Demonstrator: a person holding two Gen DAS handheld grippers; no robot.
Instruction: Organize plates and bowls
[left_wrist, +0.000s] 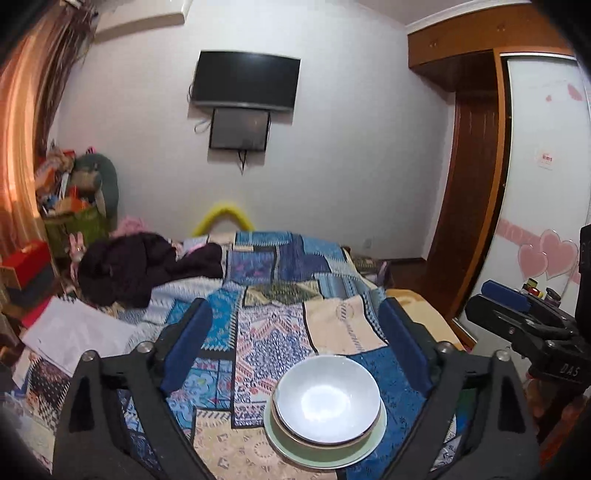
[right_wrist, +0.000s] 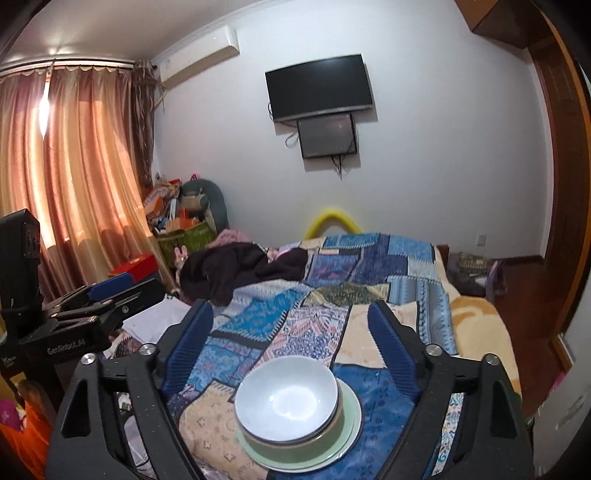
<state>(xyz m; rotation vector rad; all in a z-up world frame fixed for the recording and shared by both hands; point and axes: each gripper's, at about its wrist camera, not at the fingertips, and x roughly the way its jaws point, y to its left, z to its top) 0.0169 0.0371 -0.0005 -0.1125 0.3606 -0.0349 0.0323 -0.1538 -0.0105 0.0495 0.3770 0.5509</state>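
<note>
White bowl (left_wrist: 328, 398) nested in green bowl (right_wrist: 295, 448), stacked on pale green plate (left_wrist: 325, 454), on bed quilt (left_wrist: 258, 332). Left tool (left_wrist: 295, 332) spread, empty. Right tool (right_wrist: 291, 328) spread, empty.

Support surface: a bed (left_wrist: 258, 280) covered by a patchwork quilt (right_wrist: 295, 325), blue, beige and pink panels, patterned.

On the quilt, just ahead of both tools and low between their fingers: a pale green plate (right_wrist: 352, 435). It rests directly on the cover. A green-sided bowl (right_wrist: 314, 445) sits on the plate, with a white bowl (left_wrist: 328, 398) nested inside it.

Farther ahead and to the left: a heap of dark clothing (left_wrist: 140, 269), well apart from the plate stack.

Left of the tools, near the bed's edge: white paper sheets (left_wrist: 74, 332). Whether they rest on the quilt cannot be told.
</note>
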